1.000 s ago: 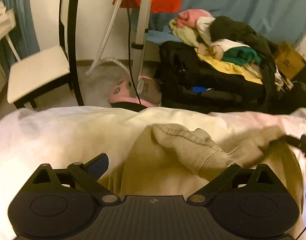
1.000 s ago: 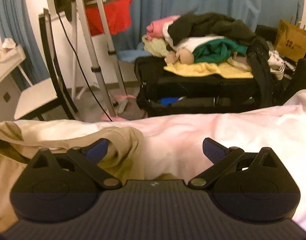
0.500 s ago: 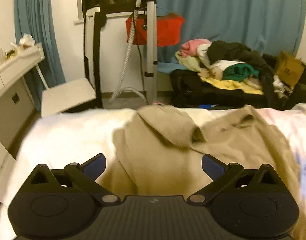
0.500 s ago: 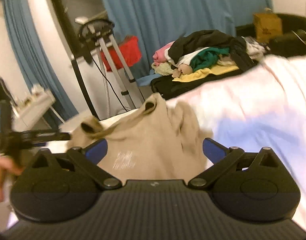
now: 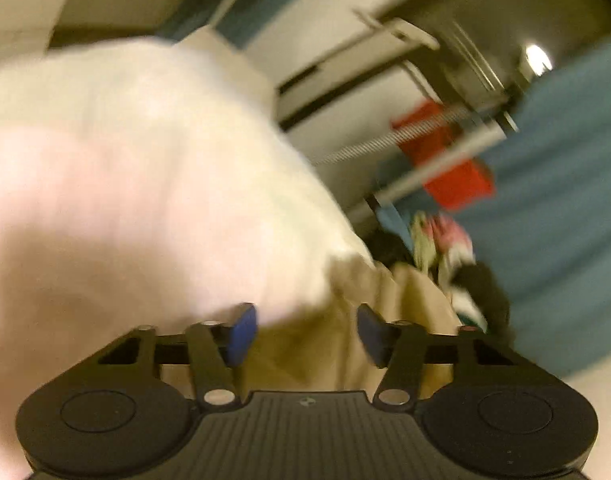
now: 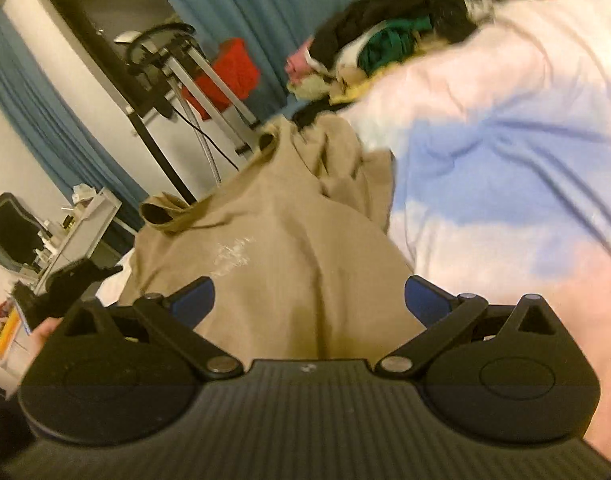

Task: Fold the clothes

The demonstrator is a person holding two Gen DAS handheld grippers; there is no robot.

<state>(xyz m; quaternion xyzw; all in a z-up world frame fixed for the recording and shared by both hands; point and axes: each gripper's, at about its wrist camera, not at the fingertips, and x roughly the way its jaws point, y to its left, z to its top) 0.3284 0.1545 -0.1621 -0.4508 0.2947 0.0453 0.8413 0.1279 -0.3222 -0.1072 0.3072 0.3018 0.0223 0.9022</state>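
Observation:
A tan sweatshirt (image 6: 281, 240) with a faint white print lies crumpled on the pale pink and blue bed cover (image 6: 505, 152). My right gripper (image 6: 309, 300) is open and hovers over the sweatshirt's near end, holding nothing. My left gripper (image 5: 303, 334) is partly open, tilted, over the tan cloth (image 5: 405, 304) at the bed's edge; this view is blurred. The left gripper also shows in the right wrist view (image 6: 65, 284), held in a hand at the left.
A pile of mixed clothes (image 6: 385, 36) lies on a black bag beyond the bed. A garment steamer on a metal stand (image 6: 173, 52) with a red cloth (image 6: 229, 68) stands before blue curtains. A white desk (image 6: 77, 224) is at the left.
Both grippers have swung and tilted; the left has turned left toward the bed's edge and its fingers have narrowed. The sweatshirt lies released on the bed.

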